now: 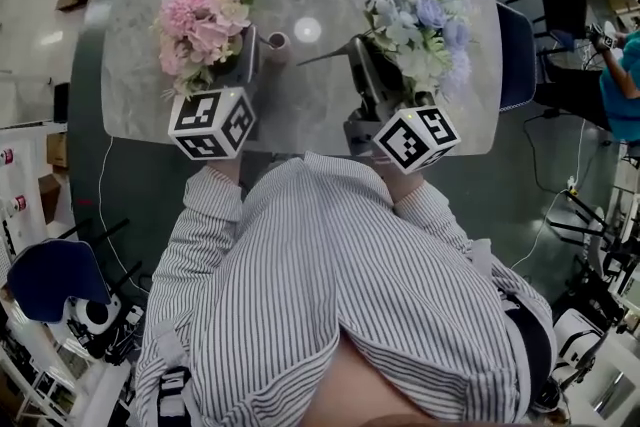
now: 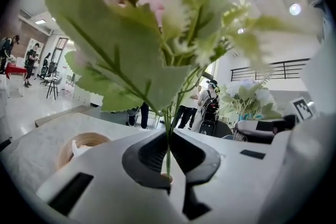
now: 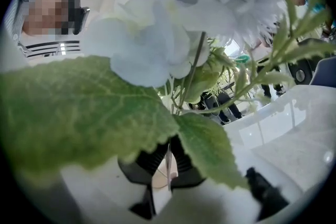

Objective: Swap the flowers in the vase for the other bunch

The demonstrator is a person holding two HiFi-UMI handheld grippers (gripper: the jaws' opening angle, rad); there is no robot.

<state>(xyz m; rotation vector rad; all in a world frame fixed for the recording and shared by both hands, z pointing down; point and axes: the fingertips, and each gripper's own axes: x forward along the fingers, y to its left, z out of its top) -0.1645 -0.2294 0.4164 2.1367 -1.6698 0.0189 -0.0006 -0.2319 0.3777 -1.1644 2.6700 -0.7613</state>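
Holding a bunch apiece, both tongs are nearly closed on thin green stems. The left gripper (image 1: 248,53) pinches the stem of the pink bunch (image 1: 205,15) above the table's left half. The right gripper (image 1: 358,53) pinches the stem of the blue-and-white bunch (image 1: 420,15) above the right half.

Between the two bunches the marble table (image 1: 300,105) lies bare, and its near edge passes under the two marker cubes. A dark chair (image 1: 515,55) stands against the right edge.

The vase (image 1: 277,41) shows only as a small round mouth just right of the left gripper. Its body is hard to make out.

Leaves and blossoms fill most of both gripper views, hiding the lower stems. The cubes carry only black-and-white square patterns.
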